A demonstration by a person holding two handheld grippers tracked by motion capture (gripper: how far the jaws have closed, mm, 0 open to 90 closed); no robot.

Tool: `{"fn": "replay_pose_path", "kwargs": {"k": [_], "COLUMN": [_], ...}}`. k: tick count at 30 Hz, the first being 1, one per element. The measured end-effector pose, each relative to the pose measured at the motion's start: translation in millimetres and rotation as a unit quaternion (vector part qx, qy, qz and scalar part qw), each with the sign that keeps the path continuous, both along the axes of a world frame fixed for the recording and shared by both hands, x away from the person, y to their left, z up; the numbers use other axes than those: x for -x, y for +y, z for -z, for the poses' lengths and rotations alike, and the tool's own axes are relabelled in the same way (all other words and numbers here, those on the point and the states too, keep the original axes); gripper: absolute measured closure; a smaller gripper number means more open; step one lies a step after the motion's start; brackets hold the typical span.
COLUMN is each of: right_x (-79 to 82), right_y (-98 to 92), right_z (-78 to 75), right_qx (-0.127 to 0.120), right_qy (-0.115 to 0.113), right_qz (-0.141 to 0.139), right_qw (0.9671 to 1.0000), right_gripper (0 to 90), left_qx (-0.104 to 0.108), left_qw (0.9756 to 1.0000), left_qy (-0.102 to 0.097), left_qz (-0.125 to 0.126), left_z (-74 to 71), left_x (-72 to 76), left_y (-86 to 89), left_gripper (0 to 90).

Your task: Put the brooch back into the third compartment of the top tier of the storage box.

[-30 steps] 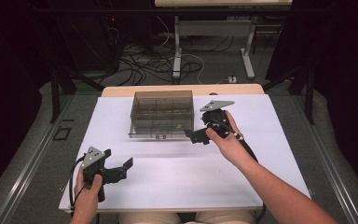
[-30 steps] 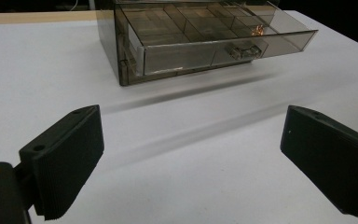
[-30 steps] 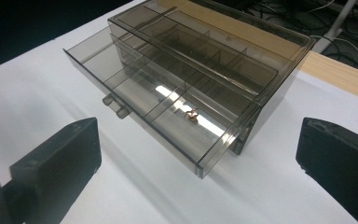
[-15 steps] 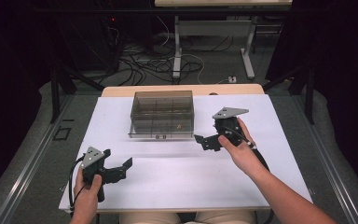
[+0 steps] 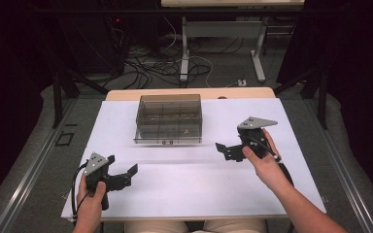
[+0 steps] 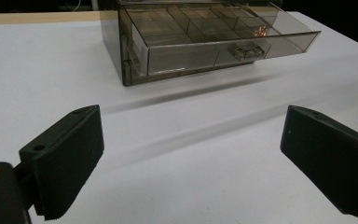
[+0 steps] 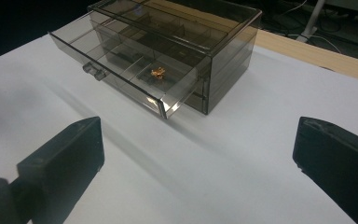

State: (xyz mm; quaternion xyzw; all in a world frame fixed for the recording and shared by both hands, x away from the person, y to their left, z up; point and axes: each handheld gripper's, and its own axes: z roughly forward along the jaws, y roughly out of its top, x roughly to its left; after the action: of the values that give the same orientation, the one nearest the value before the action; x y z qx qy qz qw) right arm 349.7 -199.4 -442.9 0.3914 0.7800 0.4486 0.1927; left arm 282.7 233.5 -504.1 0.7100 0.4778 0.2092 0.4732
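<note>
- drawer (image 7: 135,74) of smoked plastic box (image 5: 169,118) stands pulled out at table (image 5: 184,194) centre; small gold item (image 7: 158,72) lies in one compartment.
- right gripper (image 5: 226,151) jaws apart, empty, near the box's right side.
- left gripper (image 5: 126,175) jaws apart, empty, well apart from the box.
- judgement: item appears placed; closing the drawer looks left to do.

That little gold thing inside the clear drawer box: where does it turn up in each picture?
High view: gold piece at the right front of the smoky drawer box.
Left gripper view, upper right, in the open drawer.
Right gripper view, upper centre.
Shared landmark: the drawer's knob.
</note>
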Motion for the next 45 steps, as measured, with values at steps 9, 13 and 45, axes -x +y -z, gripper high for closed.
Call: {"fn": "replay_pose_path", "kwargs": {"k": [9, 13, 45], "right_x": [7.4, 10.3, 16.0], "right_y": [-13.4, -20.9, -110.8], "right_z": [5.0, 8.5, 70.0], "right_qx": [-0.003, -0.001, -0.022], "right_qy": [-0.01, -0.015, -0.017], "right_qz": [0.014, 0.029, 0.166], "right_qw": [0.9998, 0.9995, 0.9858], "right_gripper": [2.8, 3.1, 5.4], "left_qx": [0.0, 0.0, -0.002], "left_qw": [1.0, 1.0, 1.0], "left_qy": [0.0, 0.0, -0.002], "left_qz": [-0.002, -0.002, -0.003], "left_z": [0.0, -0.1, 0.1], "left_x": [0.0, 0.1, -0.3], "left_y": [0.2, 0.6, 0.6], "left_gripper": [6.2, 6.2, 6.2]}}
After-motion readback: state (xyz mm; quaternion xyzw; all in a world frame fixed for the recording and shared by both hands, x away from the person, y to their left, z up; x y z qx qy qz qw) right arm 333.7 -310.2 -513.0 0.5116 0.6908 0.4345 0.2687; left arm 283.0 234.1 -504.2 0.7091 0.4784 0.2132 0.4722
